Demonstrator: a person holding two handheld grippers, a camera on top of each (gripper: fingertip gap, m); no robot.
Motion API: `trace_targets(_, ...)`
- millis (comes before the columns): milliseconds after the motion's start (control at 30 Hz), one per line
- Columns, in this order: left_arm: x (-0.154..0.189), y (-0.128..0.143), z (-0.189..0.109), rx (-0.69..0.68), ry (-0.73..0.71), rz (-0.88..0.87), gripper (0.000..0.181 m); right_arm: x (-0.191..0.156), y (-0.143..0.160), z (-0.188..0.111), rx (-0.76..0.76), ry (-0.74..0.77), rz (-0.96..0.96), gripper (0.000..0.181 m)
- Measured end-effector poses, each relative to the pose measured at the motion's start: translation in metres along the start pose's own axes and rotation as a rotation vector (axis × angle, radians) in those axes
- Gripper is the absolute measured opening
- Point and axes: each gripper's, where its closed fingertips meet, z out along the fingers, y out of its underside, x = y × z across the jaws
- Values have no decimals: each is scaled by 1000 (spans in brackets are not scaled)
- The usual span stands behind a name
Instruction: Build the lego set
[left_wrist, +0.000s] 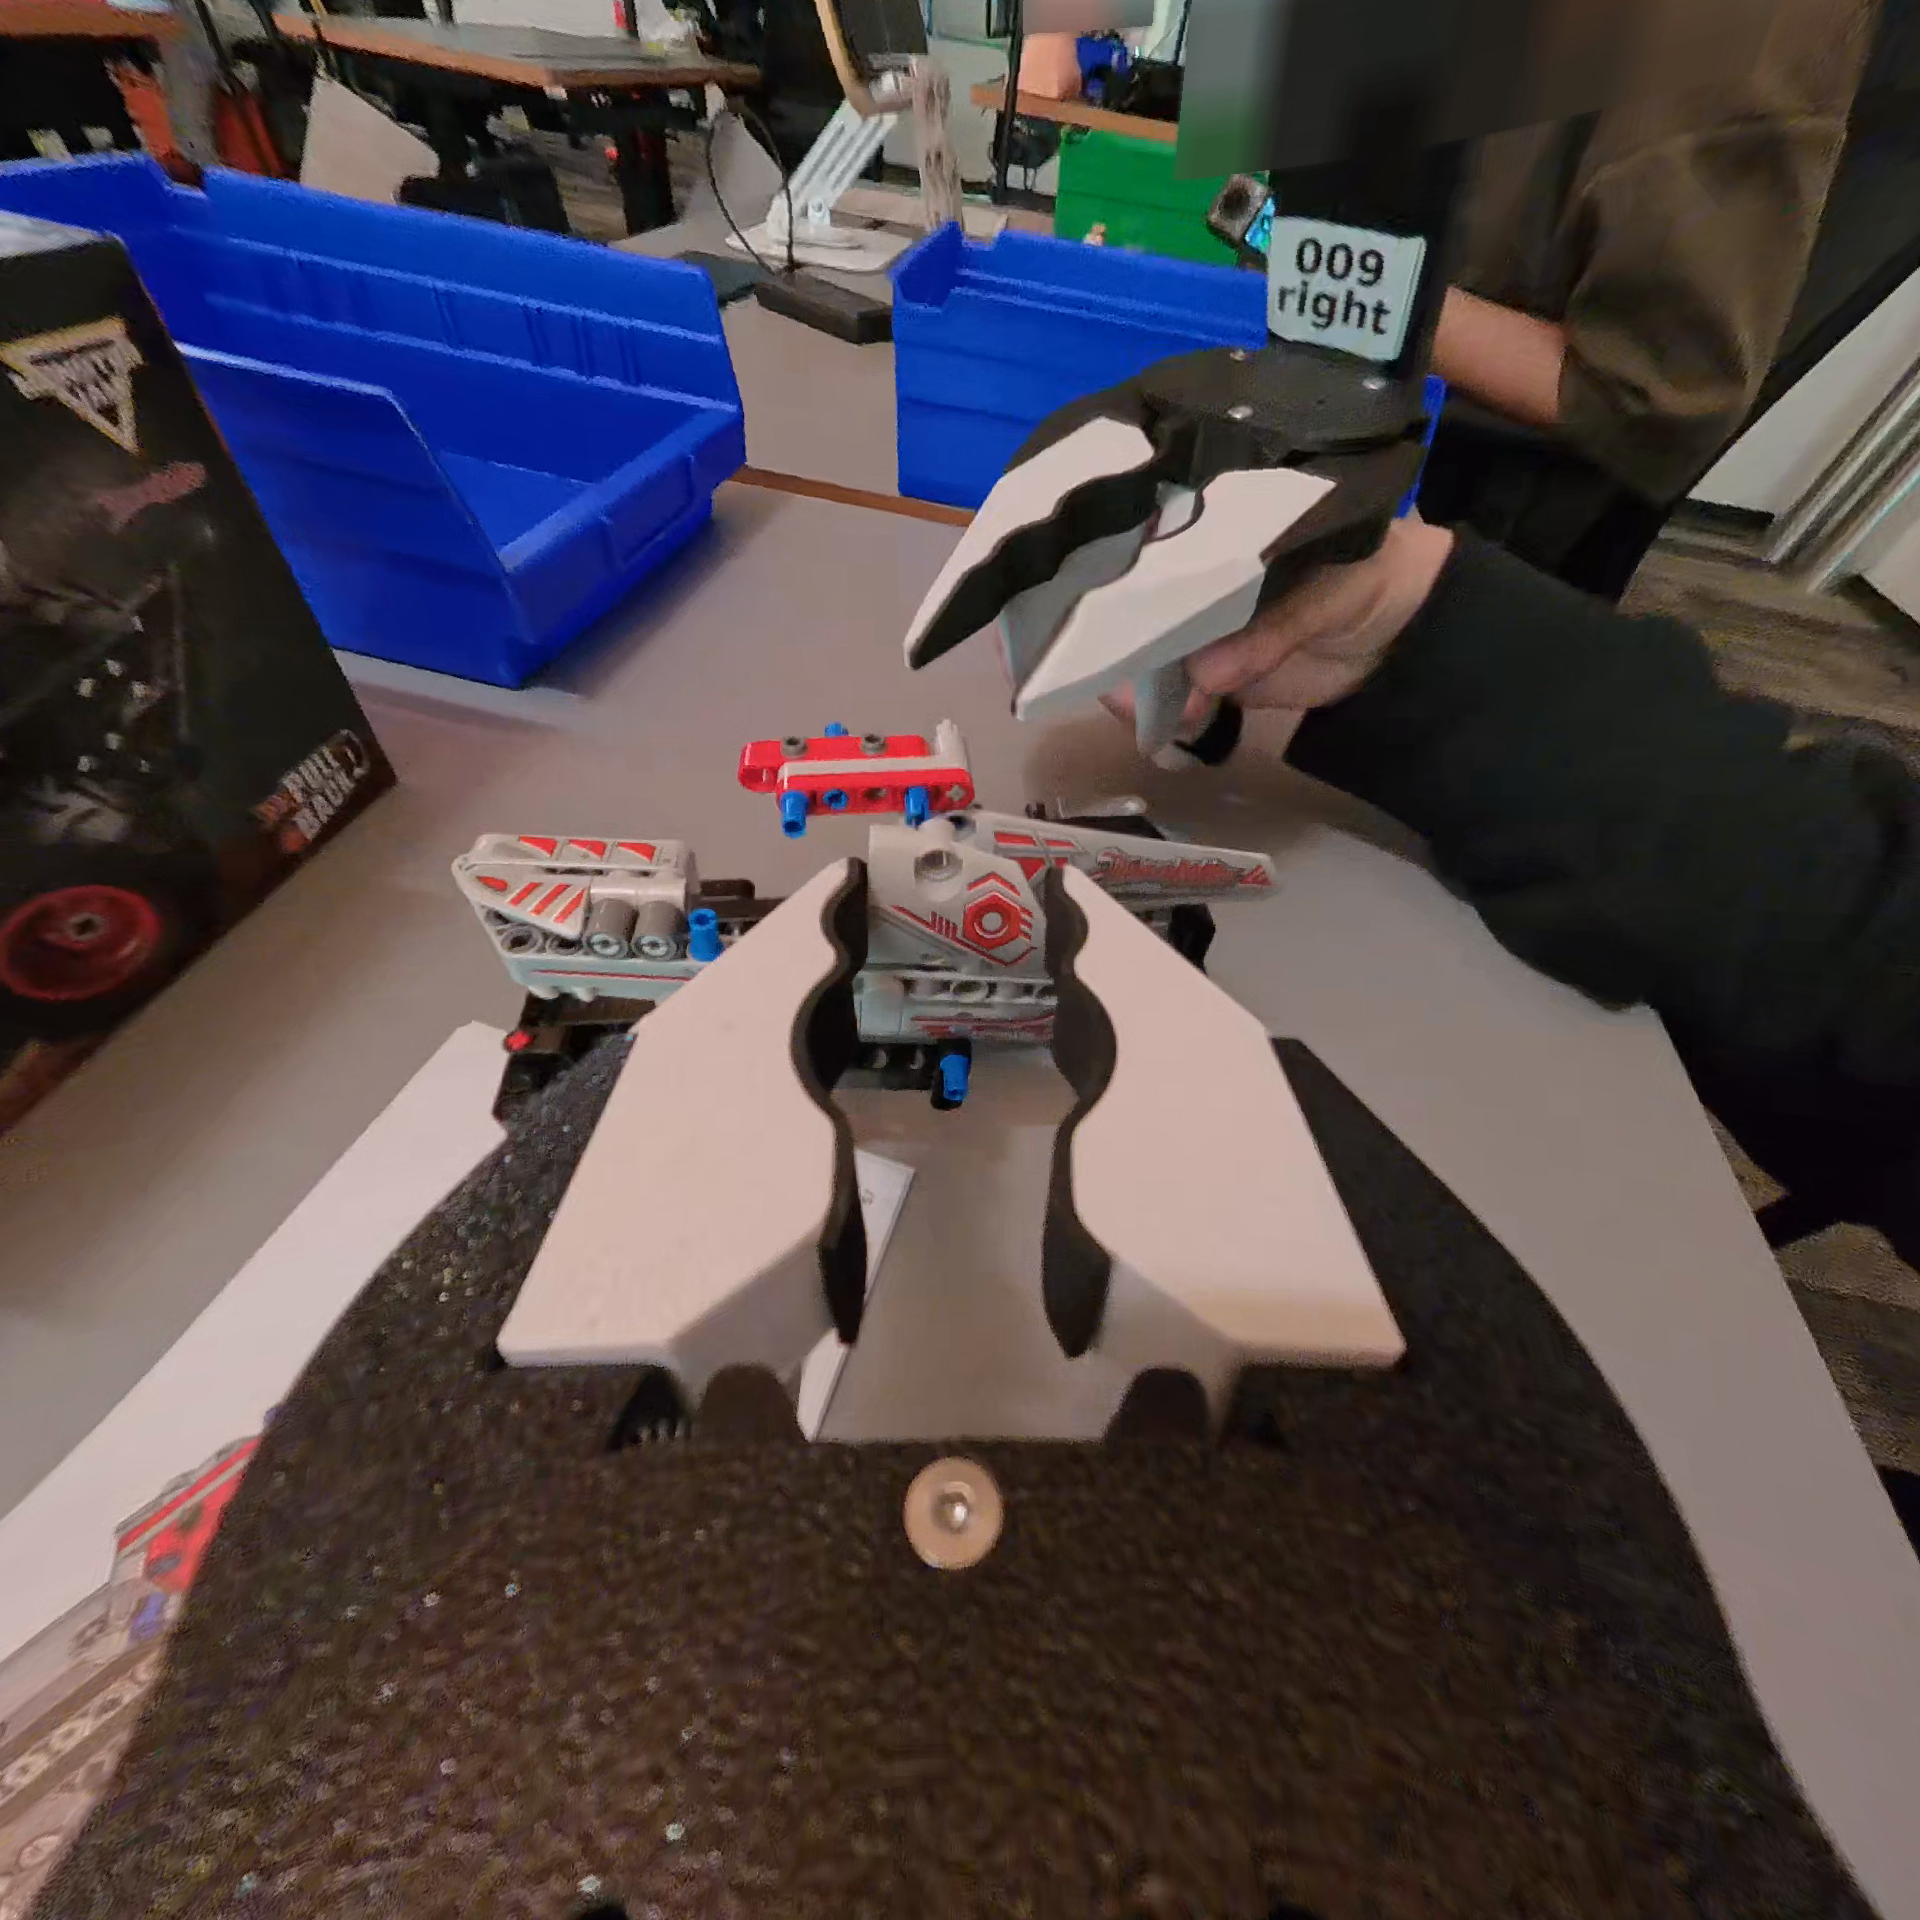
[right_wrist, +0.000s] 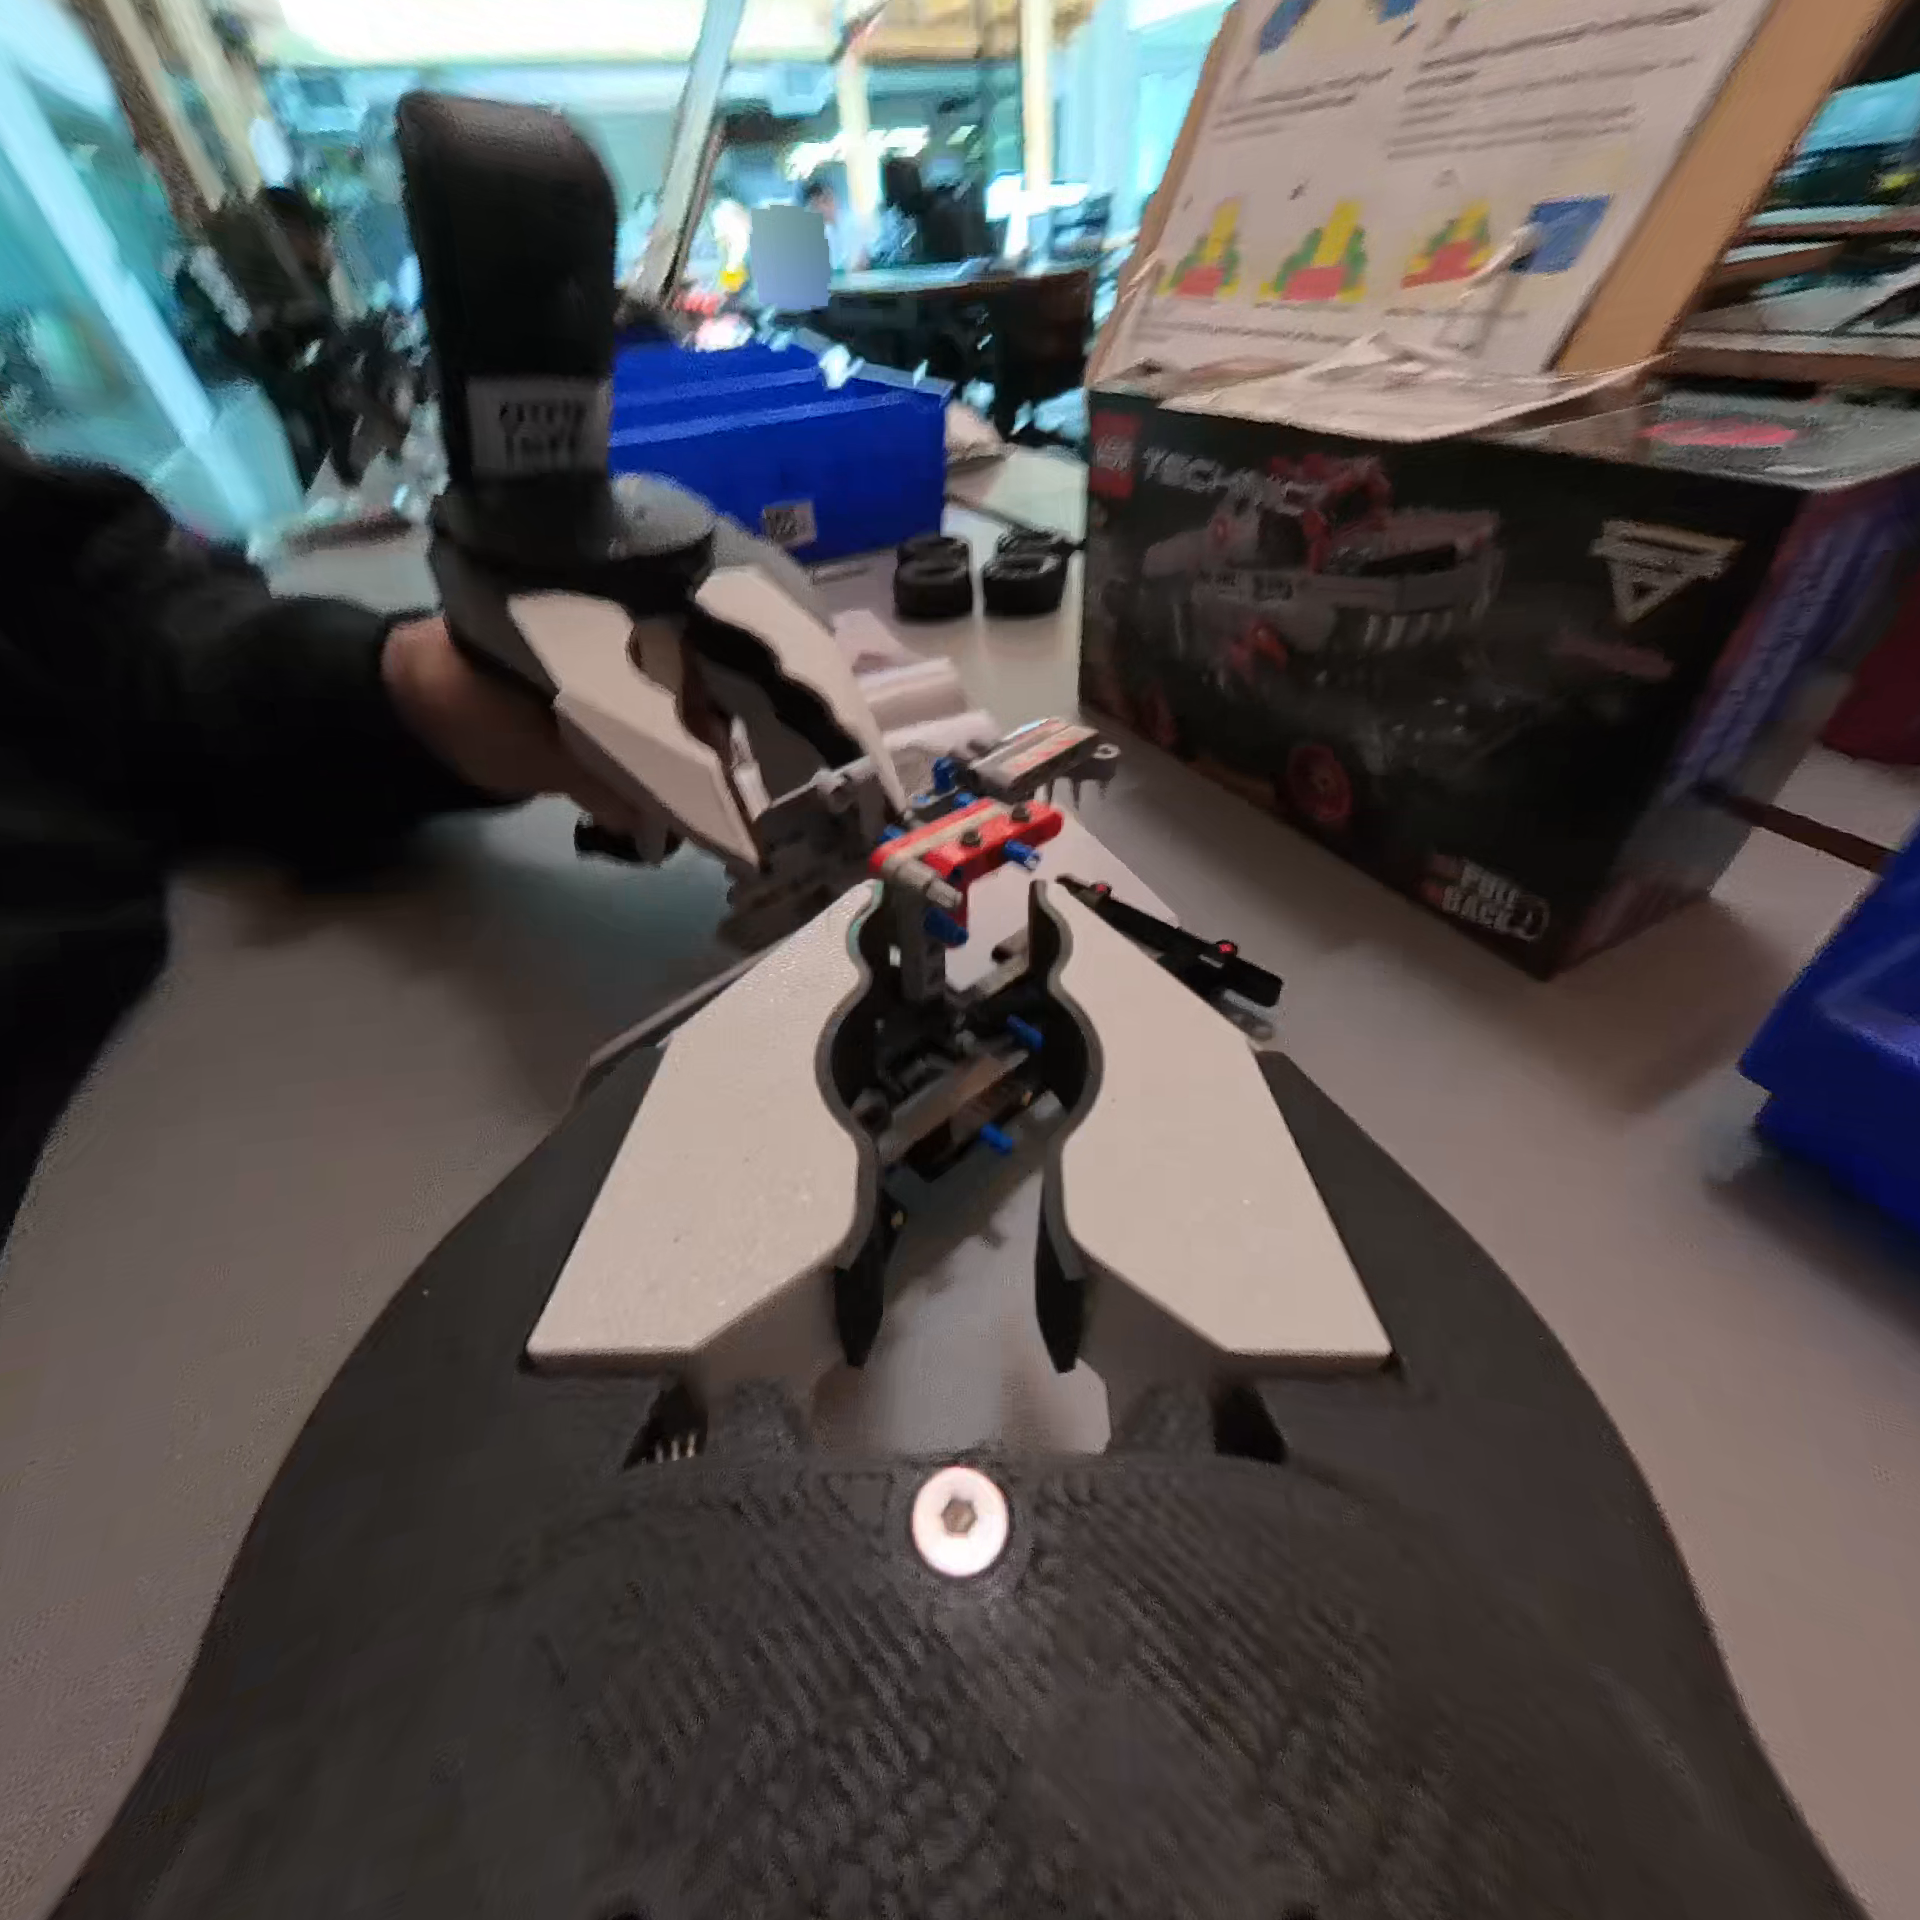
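The partly built Lego truck (left_wrist: 644, 914) lies on the grey table (left_wrist: 665, 665). It has grey panels with red stickers, black frame parts and blue pins. My left gripper (left_wrist: 956, 894) is shut on its grey side panel (left_wrist: 966, 914). A red beam with blue pins (left_wrist: 857, 779) stands up just behind that panel. My right gripper (left_wrist: 971, 681) hovers above and behind the red beam, open and empty. In the right wrist view my right gripper (right_wrist: 951, 904) looks down on the red beam (right_wrist: 966, 836), with the left gripper (right_wrist: 821, 821) gripping the truck from the left.
The black Lego box (left_wrist: 156, 623) stands at the left, also seen in the right wrist view (right_wrist: 1403, 644). Two blue bins (left_wrist: 468, 416) (left_wrist: 1070, 353) stand behind. An instruction booklet (left_wrist: 260, 1299) lies under my left gripper. Black tyres (right_wrist: 977, 571) lie farther back. The tips of one gripper are about 5 centimeters away from the tips of the other.
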Motion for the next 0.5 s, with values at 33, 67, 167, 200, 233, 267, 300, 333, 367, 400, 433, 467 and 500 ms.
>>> trace_targets(33, 0, 3, 1, -14, 5, -5, 32, -4, 5, 0, -32, -51, -37, 22)
trace_targets(67, 0, 5, 1, -16, 5, -6, 31, -4, 8, -1, -52, -79, -72, 21)
trace_targets(167, 4, 6, 4, 0, 21, -40, 31, -2, 9, -3, -55, -147, -97, 22)
trace_targets(200, 4, 6, 6, 10, 21, -54, 31, -3, 8, -2, -43, -187, -67, 22)
trace_targets(233, 4, 6, 7, 18, 20, -60, 31, -5, 11, -1, -51, -228, -41, 22)
trace_targets(267, 4, 7, 8, 21, 20, -60, 31, -5, 16, 1, -66, -249, -29, 21)
trace_targets(300, 4, 8, 8, 16, 16, -57, 31, -3, 19, 3, -67, -244, -22, 21)
trace_targets(333, 4, 9, 8, 15, 9, -54, 31, -2, 15, 5, -42, -252, -4, 25)
trace_targets(367, 4, 9, 8, 22, 5, -53, 31, -4, 9, 5, -4, -261, 10, 28)
trace_targets(400, 4, 8, 9, 32, 8, -59, 31, -7, 7, 5, 16, -274, 15, 27)
trace_targets(433, 5, 8, 9, 35, 17, -68, 31, -8, 9, 6, 3, -271, 13, 28)
trace_targets(467, 6, 8, 10, 35, 24, -75, 31, -6, 11, 9, -17, -249, 8, 29)
trace_targets(500, 6, 8, 11, 35, 27, -74, 31, -8, 14, 11, -39, -248, 7, 26)
